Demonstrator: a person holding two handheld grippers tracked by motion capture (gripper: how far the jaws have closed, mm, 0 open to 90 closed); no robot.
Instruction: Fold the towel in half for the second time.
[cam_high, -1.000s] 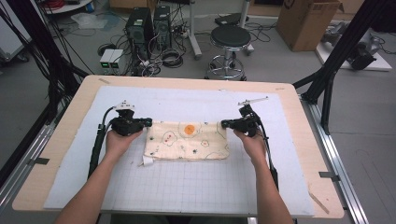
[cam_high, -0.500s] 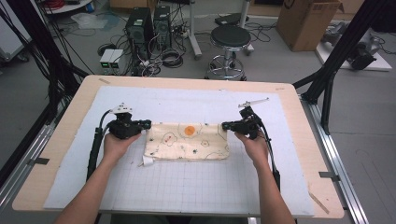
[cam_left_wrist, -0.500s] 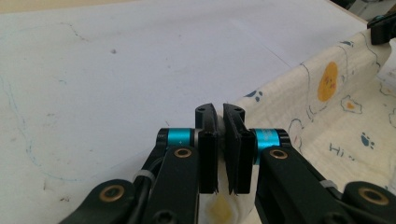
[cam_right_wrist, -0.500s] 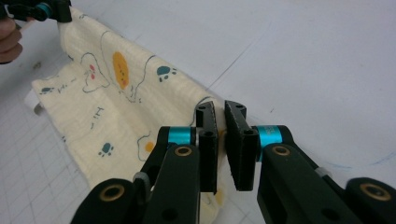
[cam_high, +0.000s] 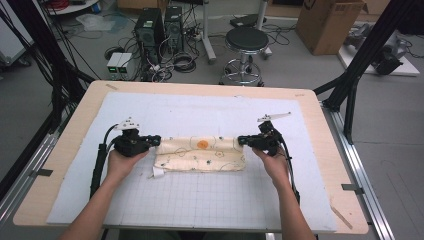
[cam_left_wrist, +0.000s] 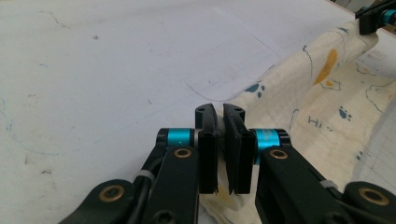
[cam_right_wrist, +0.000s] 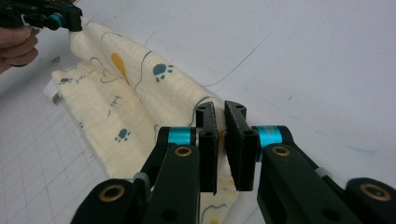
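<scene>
From above, my table carries a white gridded mat, and a cream patterned cloth lies folded across the middle of it. Beyond the far edge stand a black stool, computer towers with tangled cables, and a cardboard box; nothing on the mat stands between my hands. My left gripper meets the cloth's left far corner, my right gripper its right far corner.

Along my left gripper, the jaws are clenched nearly together on the cloth's edge, which runs up out of them toward my other gripper at the top right.

Along my right gripper, the jaws likewise pinch the cloth, which stretches off to my left hand.
</scene>
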